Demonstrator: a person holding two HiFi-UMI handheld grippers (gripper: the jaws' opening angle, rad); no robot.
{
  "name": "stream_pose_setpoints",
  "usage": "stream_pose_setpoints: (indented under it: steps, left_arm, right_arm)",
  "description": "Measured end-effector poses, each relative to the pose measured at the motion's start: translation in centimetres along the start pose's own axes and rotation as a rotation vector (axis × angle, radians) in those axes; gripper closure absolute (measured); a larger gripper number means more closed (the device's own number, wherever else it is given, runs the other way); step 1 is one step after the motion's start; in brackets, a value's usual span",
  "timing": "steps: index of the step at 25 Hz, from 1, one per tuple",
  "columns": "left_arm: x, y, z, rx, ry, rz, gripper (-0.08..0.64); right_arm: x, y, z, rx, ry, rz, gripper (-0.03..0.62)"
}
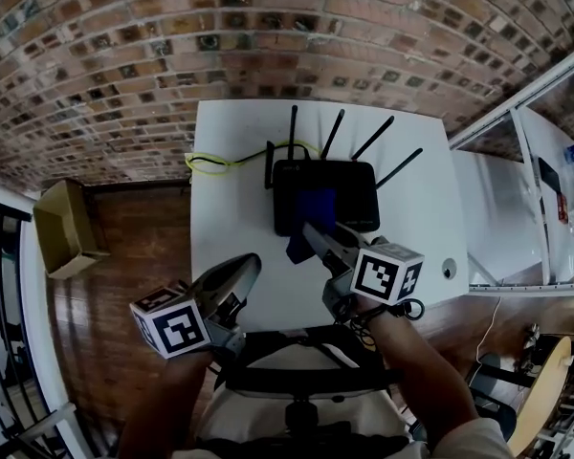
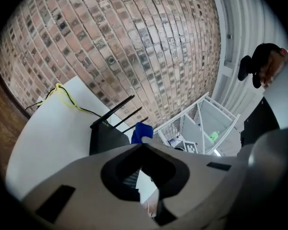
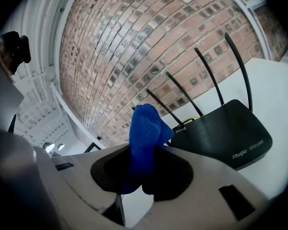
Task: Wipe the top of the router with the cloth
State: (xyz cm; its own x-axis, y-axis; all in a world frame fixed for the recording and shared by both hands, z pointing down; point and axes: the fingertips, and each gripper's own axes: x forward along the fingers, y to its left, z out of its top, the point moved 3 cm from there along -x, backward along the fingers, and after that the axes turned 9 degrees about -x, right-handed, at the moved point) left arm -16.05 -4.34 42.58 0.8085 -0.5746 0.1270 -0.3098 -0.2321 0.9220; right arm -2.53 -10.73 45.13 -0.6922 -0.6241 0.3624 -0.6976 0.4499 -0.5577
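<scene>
A black router [image 1: 349, 185] with several upright antennas lies at the back middle of the white table [image 1: 234, 208]. My right gripper [image 1: 313, 232] is shut on a blue cloth [image 1: 311, 208], which hangs over the router's near left part. In the right gripper view the cloth [image 3: 145, 128] sticks up between the jaws, and the router [image 3: 225, 133] lies just beyond to the right. My left gripper [image 1: 247, 264] hovers over the table's near edge, left of the router, with its jaws together and nothing between them. The left gripper view shows the router [image 2: 105, 135] and the cloth [image 2: 141, 131] ahead.
A yellow cable [image 1: 210, 163] loops off the router's left side towards the table's back left corner. A cardboard box [image 1: 62, 228] stands on the wooden floor at the left. A brick wall runs behind the table. A white unit [image 1: 555, 199] stands to the right.
</scene>
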Motion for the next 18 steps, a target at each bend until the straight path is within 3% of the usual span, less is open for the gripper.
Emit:
stream_pose_setpoints:
  steps: [6, 12, 18]
  left_arm:
    - [0.6, -1.6, -1.3, 0.031, -0.008, -0.009, 0.558]
    - [1.9, -4.2, -3.5, 0.084, -0.058, 0.035, 0.558]
    - [5.0, -8.1, -8.3, 0.075, -0.109, 0.065, 0.558]
  right_arm:
    - [-4.1, -1.8, 1.3, -0.019, -0.045, -0.07, 0.465]
    - [-9.7, -3.9, 3.0, -0.033, -0.092, -0.028, 0.465]
    - [-17.4, -7.9, 4.0, -0.056, -0.107, -0.043, 0.465]
